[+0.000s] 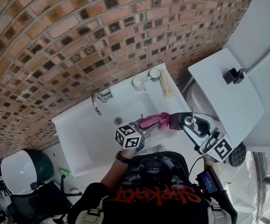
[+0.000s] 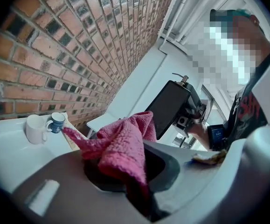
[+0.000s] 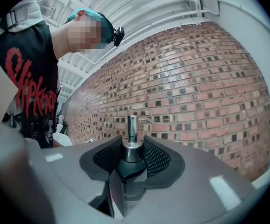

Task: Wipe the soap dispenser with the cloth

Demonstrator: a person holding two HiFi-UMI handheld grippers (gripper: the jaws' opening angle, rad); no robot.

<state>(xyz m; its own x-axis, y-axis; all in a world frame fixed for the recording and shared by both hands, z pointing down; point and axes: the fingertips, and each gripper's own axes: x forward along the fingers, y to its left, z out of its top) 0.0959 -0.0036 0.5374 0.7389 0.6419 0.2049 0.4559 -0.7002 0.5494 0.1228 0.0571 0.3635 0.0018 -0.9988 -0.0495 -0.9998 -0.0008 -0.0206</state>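
My left gripper (image 1: 145, 126) is shut on a pink cloth (image 1: 155, 120) that bunches out of its jaws over the basin's right front. In the left gripper view the cloth (image 2: 121, 146) fills the jaws of the left gripper (image 2: 130, 168). Just right of it my right gripper (image 1: 190, 127) is shut on a dark, box-shaped soap dispenser (image 1: 185, 123) with a metal pump on top. The cloth's free end lies against the dispenser's left side. In the right gripper view the dispenser (image 3: 131, 169) sits clamped between the ribbed pads of the right gripper (image 3: 132, 158). The left gripper view shows the dispenser (image 2: 168, 107) just behind the cloth.
A white basin (image 1: 79, 125) with a chrome tap (image 1: 100, 99) stands against a brick wall (image 1: 55, 31). Two mugs (image 1: 140, 81) and a yellowish object (image 1: 166, 87) sit on its back right corner. A white toilet cistern (image 1: 228, 97) is to the right, a white-lidded bin (image 1: 18, 169) lower left.
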